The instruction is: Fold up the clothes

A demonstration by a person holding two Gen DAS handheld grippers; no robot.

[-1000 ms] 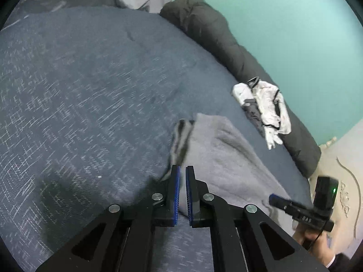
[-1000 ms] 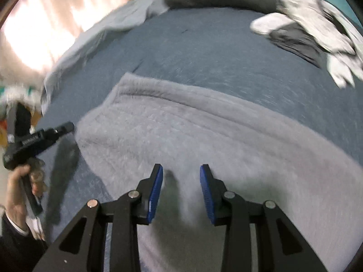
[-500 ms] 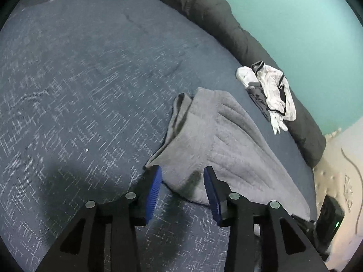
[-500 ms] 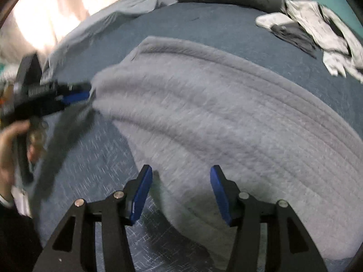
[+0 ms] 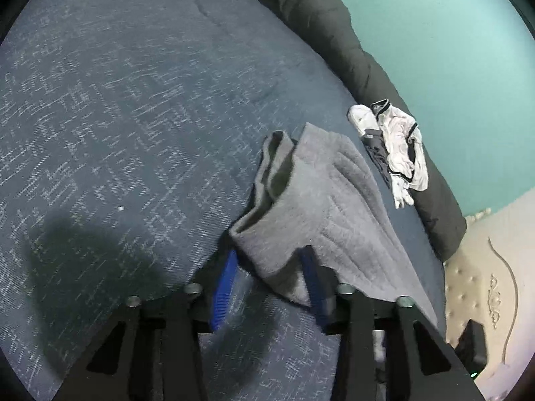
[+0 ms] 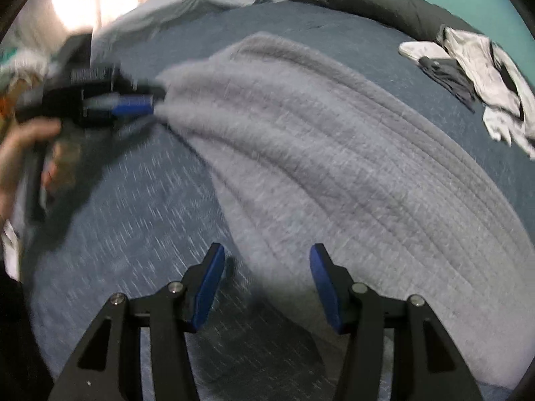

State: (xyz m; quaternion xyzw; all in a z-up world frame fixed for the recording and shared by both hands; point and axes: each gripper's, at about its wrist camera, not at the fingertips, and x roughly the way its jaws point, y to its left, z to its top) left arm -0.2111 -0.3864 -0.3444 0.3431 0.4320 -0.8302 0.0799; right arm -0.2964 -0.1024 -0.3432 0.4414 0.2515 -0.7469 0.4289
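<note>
A grey fleece garment (image 5: 321,207) lies folded over on the blue bed cover (image 5: 133,100). My left gripper (image 5: 267,284) is open, and the garment's near folded corner hangs over the gap between its blue pads. In the right wrist view the same garment (image 6: 334,140) spreads across the bed. The right gripper (image 6: 267,287) is open at its near edge, with the hem between the fingers. The left gripper (image 6: 133,105) appears there blurred, at the garment's left corner, held by a hand (image 6: 20,147).
A rolled dark duvet (image 5: 334,33) runs along the teal wall (image 5: 451,33). A small heap of white and dark clothes (image 5: 398,140) lies against it, also visible as a heap (image 6: 485,77) at the far right. A cream padded headboard (image 5: 485,267) stands at the right.
The left gripper was shut a second ago, opened, and now has the garment's corner between its fingers. The right gripper has opened wider and pulled back to the garment's near edge.
</note>
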